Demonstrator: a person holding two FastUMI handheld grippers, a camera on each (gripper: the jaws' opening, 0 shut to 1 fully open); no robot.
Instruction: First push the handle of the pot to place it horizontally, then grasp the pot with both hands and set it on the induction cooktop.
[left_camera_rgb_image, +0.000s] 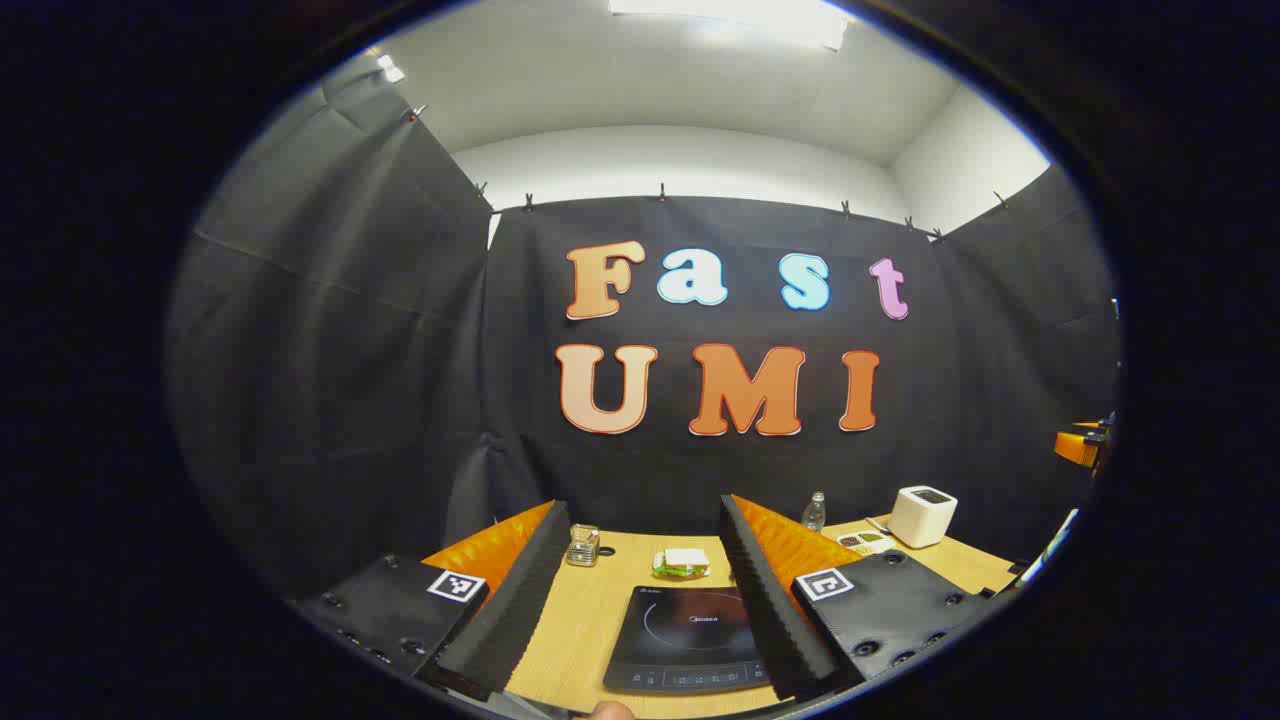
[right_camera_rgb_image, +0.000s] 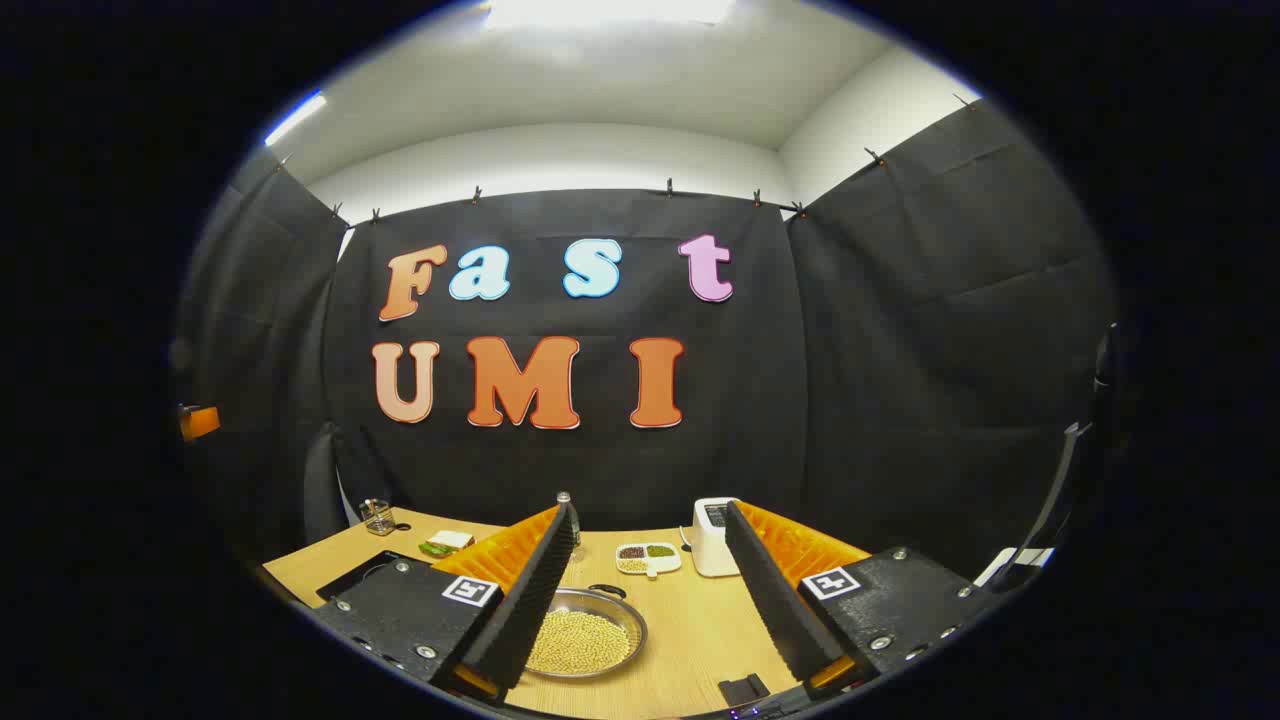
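Resting on the wooden table (right_camera_rgb_image: 700, 640), the pot (right_camera_rgb_image: 585, 633) is a shallow, round metal pan filled with small pale yellow beans, and a dark handle (right_camera_rgb_image: 607, 591) shows at its far rim. In the right gripper view it sits low between the right gripper's (right_camera_rgb_image: 650, 530) fingers, partly behind the left one. Those jaws stand wide apart and hold nothing. Left of the pot, at the table's left end, lies the dark corner of the cooktop (right_camera_rgb_image: 350, 575), with a sandwich (right_camera_rgb_image: 445, 544) and a glass jar (right_camera_rgb_image: 378, 516) beyond it. Behind the pot stand a bottle (right_camera_rgb_image: 564, 497), a small divided dish (right_camera_rgb_image: 648, 558) of dark and green bits, and to the right of that a white toaster (right_camera_rgb_image: 712, 536). A small black object (right_camera_rgb_image: 744, 689) lies on the near edge, right of the pot.

In the left gripper view the cooktop (left_camera_rgb_image: 690, 640) is a flat black slab between the left gripper's (left_camera_rgb_image: 645, 510) spread fingers, which also grasp nothing. Beyond it sit the jar (left_camera_rgb_image: 583, 546) and the sandwich (left_camera_rgb_image: 683, 564), then the bottle (left_camera_rgb_image: 814, 512), the dish (left_camera_rgb_image: 865, 542) and the toaster (left_camera_rgb_image: 922, 515) towards the right.

Black cloth hangs around the table on three sides, clipped along its top edge, with white wall and ceiling above and a bright ceiling light (left_camera_rgb_image: 730, 15).
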